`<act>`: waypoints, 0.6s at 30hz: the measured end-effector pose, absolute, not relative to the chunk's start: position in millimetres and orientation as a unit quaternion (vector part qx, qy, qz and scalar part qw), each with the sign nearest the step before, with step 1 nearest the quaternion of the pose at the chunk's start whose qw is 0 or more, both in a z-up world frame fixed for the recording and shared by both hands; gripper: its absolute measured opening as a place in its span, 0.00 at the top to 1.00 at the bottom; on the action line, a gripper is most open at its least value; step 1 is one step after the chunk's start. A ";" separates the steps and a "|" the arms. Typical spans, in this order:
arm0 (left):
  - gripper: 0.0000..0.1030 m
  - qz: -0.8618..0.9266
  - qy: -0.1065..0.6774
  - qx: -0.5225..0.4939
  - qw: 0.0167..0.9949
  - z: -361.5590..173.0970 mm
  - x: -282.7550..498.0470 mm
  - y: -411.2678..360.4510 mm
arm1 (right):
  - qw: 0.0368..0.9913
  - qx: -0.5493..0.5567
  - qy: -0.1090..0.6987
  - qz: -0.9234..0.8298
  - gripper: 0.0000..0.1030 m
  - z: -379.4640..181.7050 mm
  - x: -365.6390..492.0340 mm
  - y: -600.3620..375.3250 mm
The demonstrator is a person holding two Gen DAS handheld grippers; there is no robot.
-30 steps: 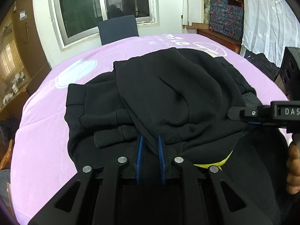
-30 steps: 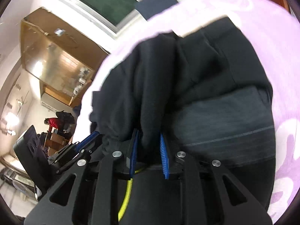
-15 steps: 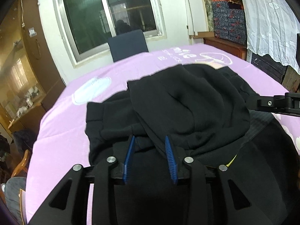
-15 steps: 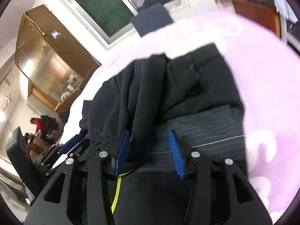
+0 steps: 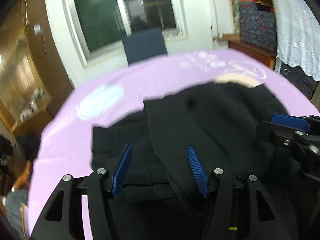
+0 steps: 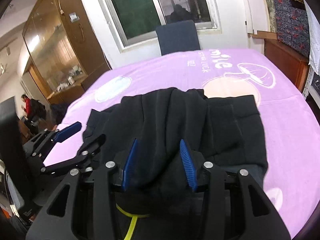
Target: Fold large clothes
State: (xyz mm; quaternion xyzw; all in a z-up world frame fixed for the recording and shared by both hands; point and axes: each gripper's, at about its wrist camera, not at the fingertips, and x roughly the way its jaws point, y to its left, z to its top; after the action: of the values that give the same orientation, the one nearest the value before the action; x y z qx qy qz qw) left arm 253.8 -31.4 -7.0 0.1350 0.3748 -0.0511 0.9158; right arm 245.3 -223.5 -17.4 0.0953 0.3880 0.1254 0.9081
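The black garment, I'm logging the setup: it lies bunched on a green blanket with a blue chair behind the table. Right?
Not quite: the blanket is purple, not green, as the right wrist view shows. The black garment does lie bunched on it, with the blue chair behind.

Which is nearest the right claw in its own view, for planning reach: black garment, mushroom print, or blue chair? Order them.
1. Black garment, right under the right claw.
2. Mushroom print, beyond it, right.
3. Blue chair, behind the table's far edge.

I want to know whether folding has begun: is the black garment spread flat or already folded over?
Folded over: the black garment lies in overlapping layers, bunched, on the purple cloth.
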 end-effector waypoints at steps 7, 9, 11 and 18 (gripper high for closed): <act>0.41 -0.047 0.373 0.166 0.912 -30.8 258.3 -36.0 | 0.896 0.036 0.431 0.105 0.57 -59.1 259.8 -203.8; 0.40 -0.049 0.374 0.164 0.911 -30.3 259.2 -35.3 | 0.897 0.020 0.430 0.100 0.56 -59.9 257.9 -200.1; 0.36 -0.049 0.378 0.154 0.911 -30.1 262.3 -31.7 | 0.898 0.012 0.429 0.097 0.56 -61.0 256.5 -198.2; 0.27 -0.047 0.386 0.135 0.911 -30.1 267.1 -22.3 | 0.902 -0.025 0.424 0.078 0.51 -61.0 251.4 -190.8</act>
State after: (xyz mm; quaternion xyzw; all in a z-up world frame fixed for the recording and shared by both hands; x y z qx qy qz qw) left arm 267.1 -22.3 -30.1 0.1353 0.3861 -0.0470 0.9113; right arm 251.4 -190.8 -61.0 -0.0249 0.4236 0.0784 0.9021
